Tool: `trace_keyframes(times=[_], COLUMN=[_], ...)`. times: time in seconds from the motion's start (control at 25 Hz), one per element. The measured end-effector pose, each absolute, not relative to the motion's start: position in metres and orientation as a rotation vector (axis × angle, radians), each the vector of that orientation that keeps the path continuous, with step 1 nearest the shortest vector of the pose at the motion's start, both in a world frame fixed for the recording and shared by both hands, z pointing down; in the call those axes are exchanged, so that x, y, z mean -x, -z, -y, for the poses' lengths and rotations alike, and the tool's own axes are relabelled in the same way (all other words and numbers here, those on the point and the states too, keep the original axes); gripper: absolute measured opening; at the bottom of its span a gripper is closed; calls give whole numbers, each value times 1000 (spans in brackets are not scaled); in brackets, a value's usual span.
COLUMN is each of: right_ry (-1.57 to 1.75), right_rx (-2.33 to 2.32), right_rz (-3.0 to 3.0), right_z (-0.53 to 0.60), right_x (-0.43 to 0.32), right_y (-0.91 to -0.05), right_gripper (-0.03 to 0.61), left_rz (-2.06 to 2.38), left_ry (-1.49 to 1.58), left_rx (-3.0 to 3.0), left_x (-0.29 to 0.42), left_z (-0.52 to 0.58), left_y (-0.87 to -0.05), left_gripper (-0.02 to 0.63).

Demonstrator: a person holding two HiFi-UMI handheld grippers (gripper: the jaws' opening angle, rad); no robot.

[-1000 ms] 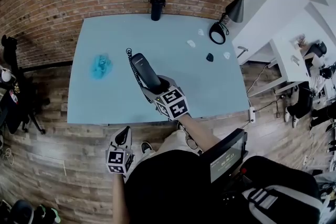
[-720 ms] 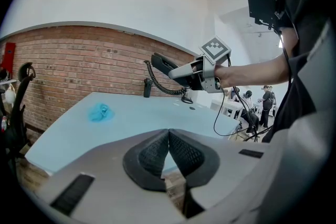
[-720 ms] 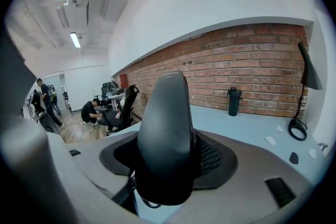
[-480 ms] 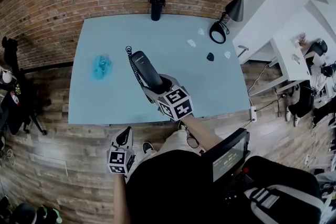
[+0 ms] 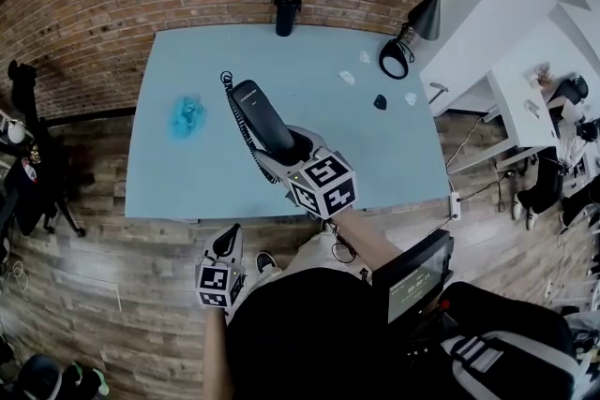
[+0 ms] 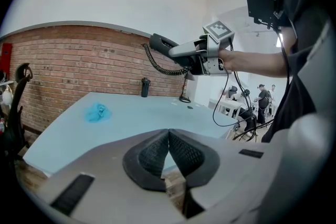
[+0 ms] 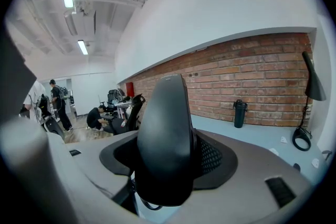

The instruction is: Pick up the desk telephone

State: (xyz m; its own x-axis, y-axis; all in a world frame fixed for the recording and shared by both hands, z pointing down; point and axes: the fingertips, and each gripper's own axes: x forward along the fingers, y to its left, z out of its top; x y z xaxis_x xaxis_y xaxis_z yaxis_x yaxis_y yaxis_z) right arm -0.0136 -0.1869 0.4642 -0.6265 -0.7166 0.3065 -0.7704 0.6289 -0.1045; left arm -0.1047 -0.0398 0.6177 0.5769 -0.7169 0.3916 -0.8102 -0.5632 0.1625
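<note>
The black telephone handset (image 5: 263,117) hangs in the air over the light blue table (image 5: 375,164), its coiled cord (image 5: 239,122) trailing along its left side. My right gripper (image 5: 291,150) is shut on the handset's near end; in the right gripper view the handset (image 7: 167,139) fills the space between the pads. From the left gripper view the handset (image 6: 163,43) and cord (image 6: 153,63) show high above the table. My left gripper (image 5: 221,244) stays low, off the table's near edge, its pads (image 6: 169,152) touching with nothing between them.
A crumpled blue cloth (image 5: 187,115) lies on the table's left part. A black bottle (image 5: 286,12) stands at the far edge by the brick wall. A black desk lamp (image 5: 410,33) and small white and black bits (image 5: 376,101) sit at the right. People sit at white desks (image 5: 525,98) beyond.
My right gripper has lifted the handset higher above the table, and the cord rose with it. The left gripper has kept its place.
</note>
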Motion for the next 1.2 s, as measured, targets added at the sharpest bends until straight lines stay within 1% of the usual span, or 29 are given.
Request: trace_keyframes(times=[0.32,0.64,1.2], right_ry=[-261,-239,-173], right_rx=[-1205,-1206,-1205], right_rz=[2661,2649,2706], right_z=[178,172,154], right_x=[21,21,24], right_y=[-439,-443,-414], right_gripper=[285,282,282], left_rz=[1244,1238,1191], left_ry=[-408,-405,-411], left_rx=[-2488,-2496,-2534], left_x=[106,106,97], left_z=[36,34,36], left_y=[-619,-617,-613], left_gripper=[23,23,23])
